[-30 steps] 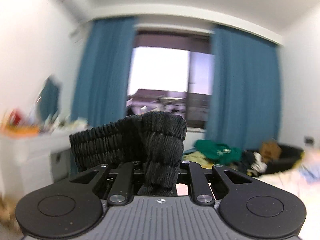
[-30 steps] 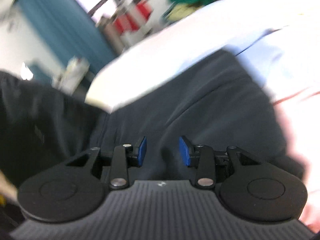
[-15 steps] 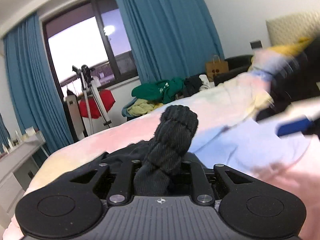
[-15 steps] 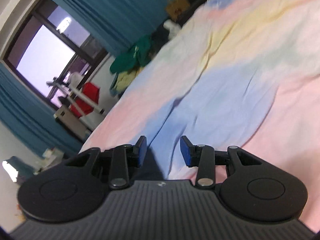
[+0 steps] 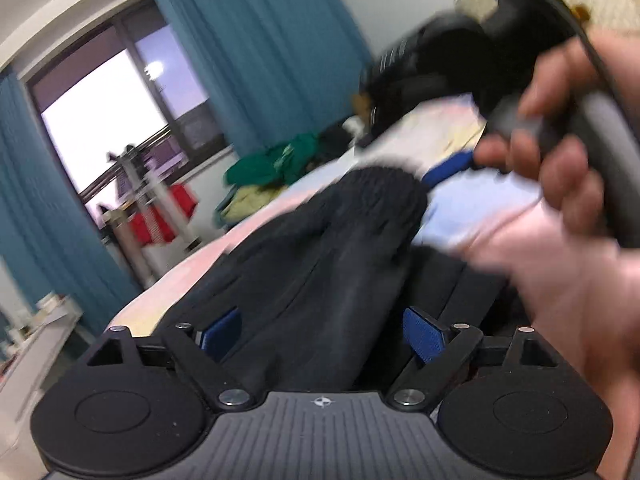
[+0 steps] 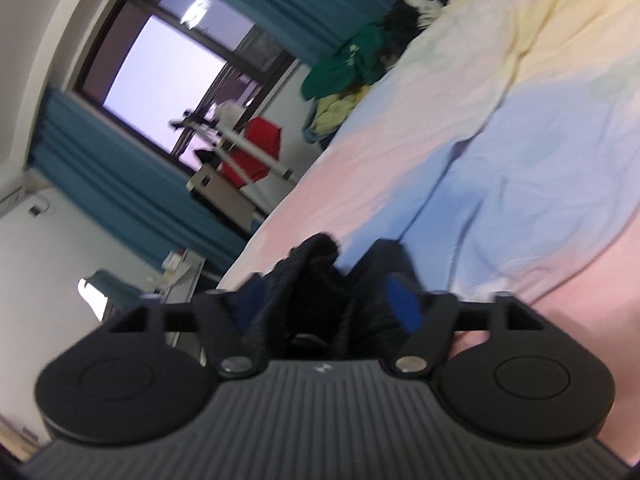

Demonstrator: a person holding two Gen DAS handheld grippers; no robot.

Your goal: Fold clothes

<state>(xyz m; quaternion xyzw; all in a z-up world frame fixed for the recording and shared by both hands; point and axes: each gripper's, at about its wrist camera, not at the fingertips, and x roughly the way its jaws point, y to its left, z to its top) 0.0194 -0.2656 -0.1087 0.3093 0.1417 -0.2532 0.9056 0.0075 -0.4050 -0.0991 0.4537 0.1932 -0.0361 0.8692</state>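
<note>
Black ribbed knit fills the space between my left gripper (image 5: pixel 322 334), but the blue pads (image 5: pixel 425 340) now stand wide apart, where half a second ago they were shut tight on that bunched cloth; the black garment (image 5: pixel 340 264) lies loose between the parted fingers and I cannot tell whether it touches either pad. It runs lengthwise away from my left camera, up and slightly right, its rounded ribbed end pointing toward the far side of the bed (image 5: pixel 192 268), the rest spread on the pastel sheet. My right hand (image 5: pixel 560 184) has swung into the left view at the upper right, wrapped around the handle of the right gripper, blurred with motion. From the right camera, my right gripper (image 6: pixel 326 308) is also spread open, and a dark fold of the same garment now sits between its fingers, where before I saw only sheet. Green clothes (image 6: pixel 344 66) lie heaped beyond the bed by the blue curtains (image 5: pixel 256 52).
</note>
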